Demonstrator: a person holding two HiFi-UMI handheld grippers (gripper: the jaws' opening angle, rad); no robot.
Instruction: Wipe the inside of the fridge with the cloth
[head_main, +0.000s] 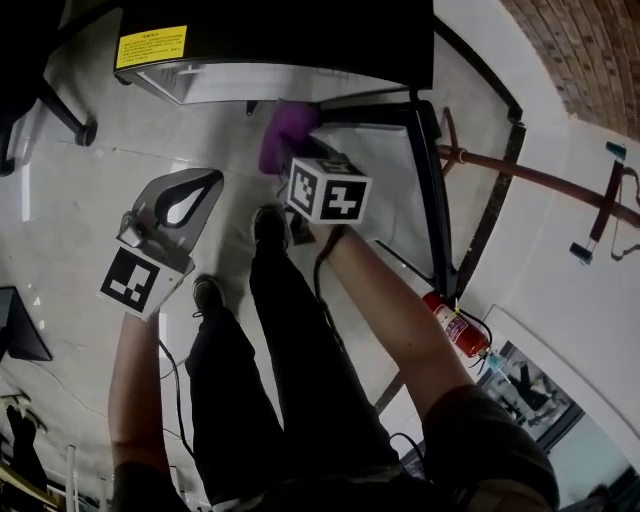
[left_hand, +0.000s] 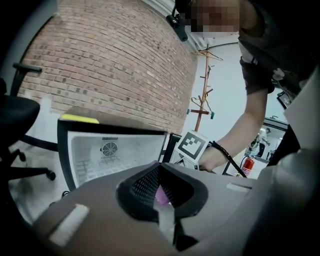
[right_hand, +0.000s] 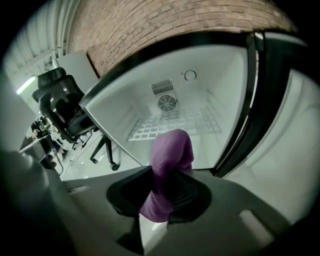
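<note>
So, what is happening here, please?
A person stands before a small open fridge, with tongs in each hand. The right tongs are shut on a purple cloth, which is held just in front of the opening and does not seem to touch the inside. The left tongs look closed, grip nothing and are off to the side. The wiping appears not to have begun.

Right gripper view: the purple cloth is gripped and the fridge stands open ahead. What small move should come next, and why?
Probably ease the right gripper forward until the purple cloth meets the wire rack inside the fridge. Its jaws are shut on the cloth, the door is open, and the cloth seems short of the opening, touching nothing inside.
</note>
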